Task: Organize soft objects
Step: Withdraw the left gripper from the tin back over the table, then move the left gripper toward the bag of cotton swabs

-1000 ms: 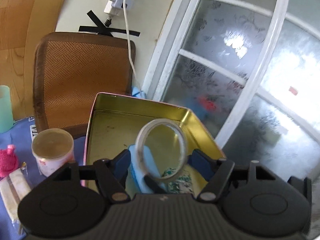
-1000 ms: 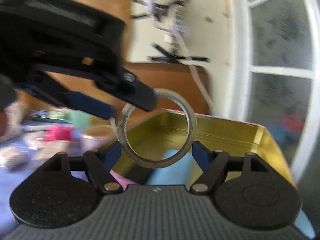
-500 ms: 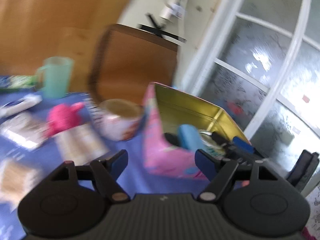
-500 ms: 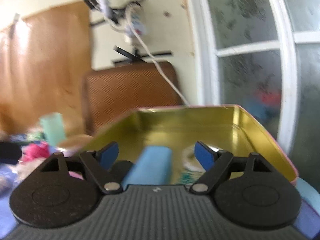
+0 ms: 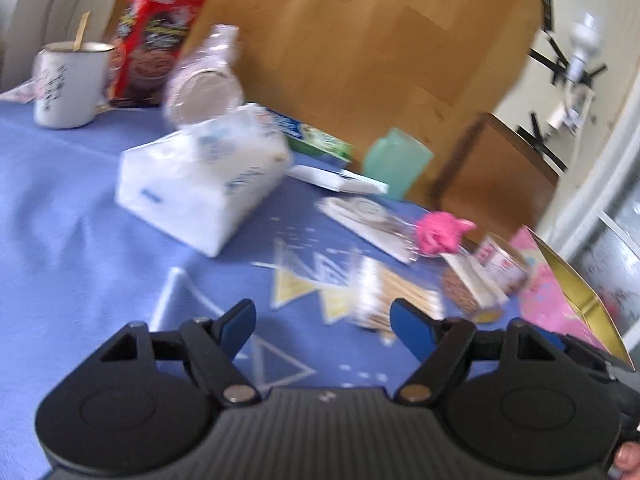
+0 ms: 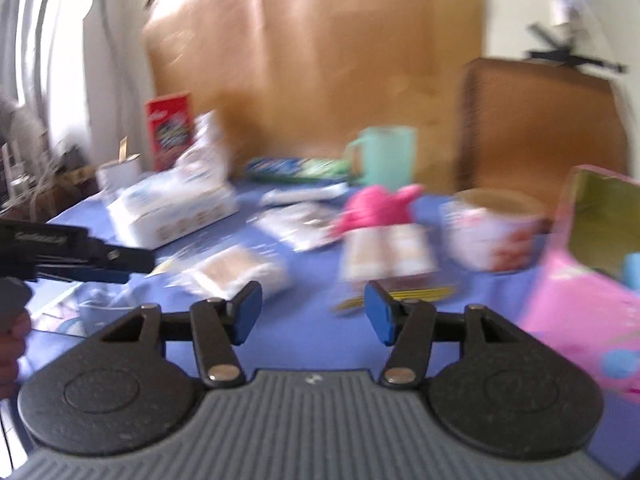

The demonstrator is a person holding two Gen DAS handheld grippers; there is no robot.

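Both views are motion-blurred. My left gripper (image 5: 322,322) is open and empty above the blue tablecloth (image 5: 80,216). My right gripper (image 6: 312,312) is open and empty, low over the cloth. A pink soft toy (image 5: 438,232) lies right of centre; it also shows in the right wrist view (image 6: 376,206). A white tissue pack (image 5: 200,188) lies at the left and shows in the right wrist view (image 6: 172,208). Clear packets of cotton swabs (image 5: 388,292) (image 6: 232,274) lie in front of both grippers. The pink tin with gold inside (image 5: 568,292) (image 6: 592,248) stands at the right.
A white mug (image 5: 68,84), a red snack box (image 5: 156,40), a teal cup (image 5: 396,162) (image 6: 386,156), a small printed cup (image 5: 502,266) (image 6: 492,234) and flat packets stand on the cloth. A wicker chair back (image 6: 540,128) is behind. The left gripper's arm (image 6: 72,256) enters the right wrist view.
Both grippers have swung left, away from the tin and out over the cluttered cloth. The tape ring that the left gripper held a second ago is out of its fingers.
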